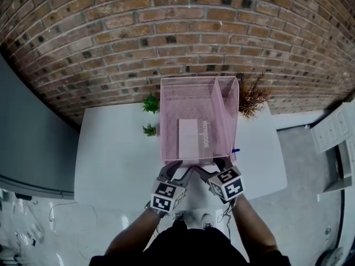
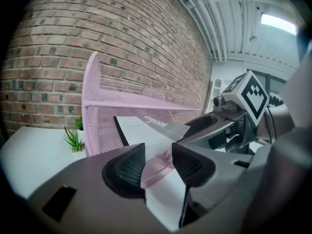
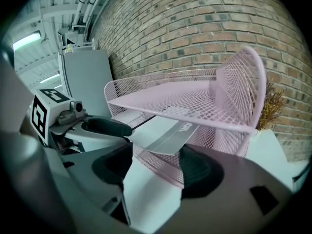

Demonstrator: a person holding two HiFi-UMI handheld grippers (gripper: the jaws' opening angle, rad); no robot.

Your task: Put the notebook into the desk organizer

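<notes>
The pink wire-mesh desk organizer (image 1: 227,112) stands on the white table (image 1: 111,159) against the brick wall. The grey and white notebook (image 1: 192,137) lies flat on its floor, in the wide left compartment. Both grippers sit side by side at the organizer's front edge. My left gripper (image 1: 178,172) is open, and the organizer's (image 2: 92,101) front lip shows in the gap between its pads, untouched as far as I can see. My right gripper (image 1: 213,169) is also open, facing the front mesh (image 3: 195,101). The notebook (image 3: 165,133) lies beyond it, free of both grippers. The notebook (image 2: 151,126) is also in the left gripper view.
Two small green plants (image 1: 150,103) (image 1: 148,129) stand left of the organizer, and a dried brown plant (image 1: 252,96) stands at its right. A blue pen (image 1: 235,150) lies by its front right corner. A white drawer unit (image 1: 333,129) stands right of the table.
</notes>
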